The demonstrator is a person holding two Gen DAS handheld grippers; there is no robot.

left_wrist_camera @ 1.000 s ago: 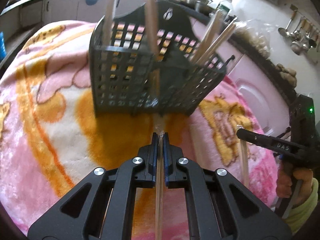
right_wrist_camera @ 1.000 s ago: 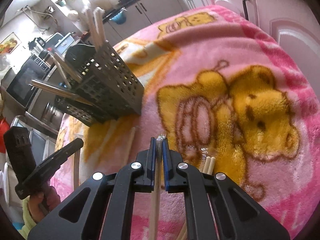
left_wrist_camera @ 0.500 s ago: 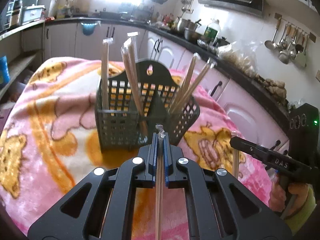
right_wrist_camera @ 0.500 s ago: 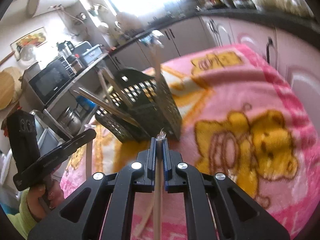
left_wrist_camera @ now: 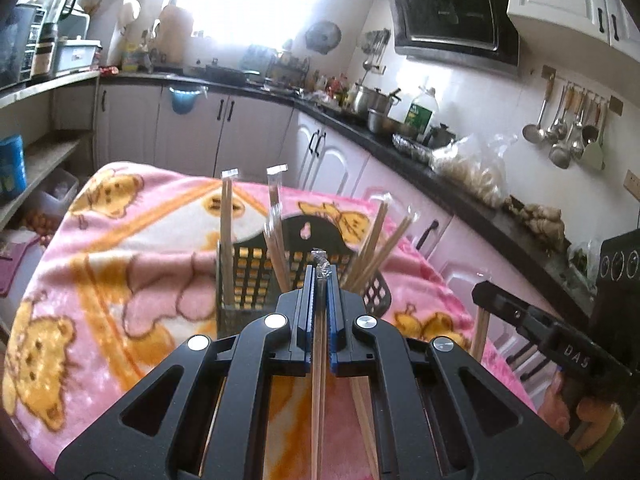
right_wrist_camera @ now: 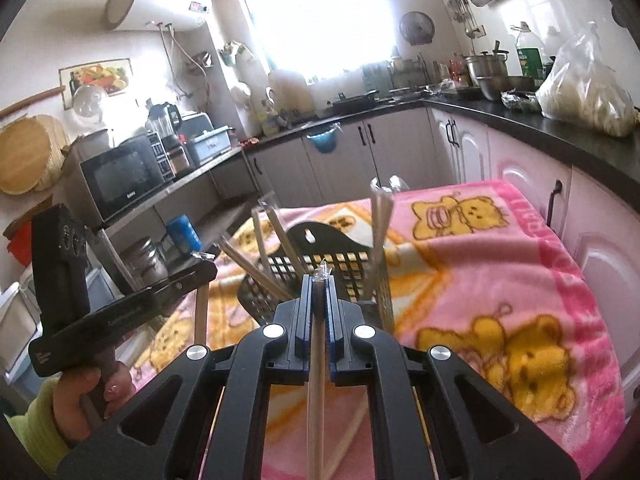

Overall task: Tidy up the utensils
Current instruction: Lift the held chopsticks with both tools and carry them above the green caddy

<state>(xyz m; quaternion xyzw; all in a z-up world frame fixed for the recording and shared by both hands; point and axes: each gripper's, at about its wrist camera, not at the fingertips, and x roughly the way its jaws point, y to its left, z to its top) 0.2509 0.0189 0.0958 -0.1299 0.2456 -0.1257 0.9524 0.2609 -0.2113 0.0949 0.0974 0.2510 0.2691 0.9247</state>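
Observation:
A dark plastic utensil basket stands on the pink bear blanket and holds several plastic-wrapped wooden chopsticks, upright or leaning. My left gripper is shut on a wrapped chopstick pair, raised in front of the basket. My right gripper is shut on another wrapped chopstick pair, also raised, just short of the basket. Each gripper shows in the other's view, the right and the left.
Loose chopsticks lie on the blanket under the grippers. Kitchen counters and white cabinets surround the table. A microwave sits on a shelf to the left. The blanket's right edge drops off near the cabinets.
Both grippers have lifted and drawn back from the blanket, each still holding its chopsticks. The basket now looks smaller and lower in both views.

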